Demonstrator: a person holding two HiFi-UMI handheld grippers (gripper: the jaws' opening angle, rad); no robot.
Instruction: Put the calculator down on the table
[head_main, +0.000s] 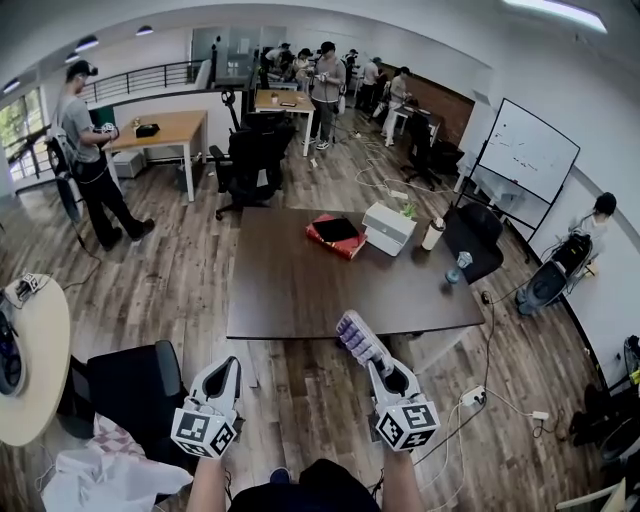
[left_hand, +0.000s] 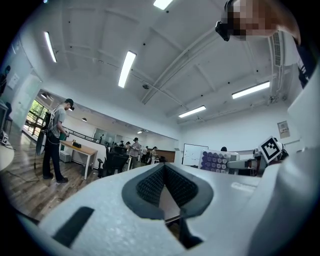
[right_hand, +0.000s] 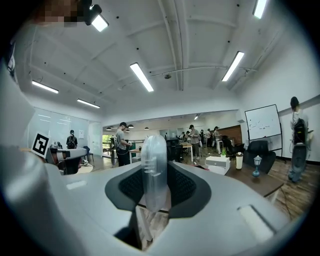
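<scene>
**Calculator in your right grip, at the table's near edge**

Open office, wood-plank floor (head_main: 300, 400). Dark brown table (head_main: 300, 290): flat, matte, rectangular. At its far end sit a red book (head_main: 322, 238) with a black slab on top, a white boxy unit (head_main: 388, 228), a pale cup (head_main: 433, 234) and a small clear bottle (head_main: 458, 266).

Calculator (head_main: 360, 340): slim pale plastic slab with rows of round purple keys. From your right gripper view it stands edge-on, and that edge is rounded, frosted and semi-translucent, with small moulded ridges.

Your right gripper (head_main: 382, 368): the white shell narrows to dark ribbed pads (right_hand: 131, 187). They're clamped on the calculator's lower end at a narrow opening, and the rest sticks out past the tips. From the head view it's lined up with the table's near edge. Can't tell whether it's over the top or just short of it.

Your left gripper (head_main: 231, 368): same white shell, with a marker cube at the back. Its ribbed pads (left_hand: 149, 187) converge until the tips meet. Nothing is between them. It's off to the left over the floor, beside a black chair (head_main: 130, 385).
</scene>
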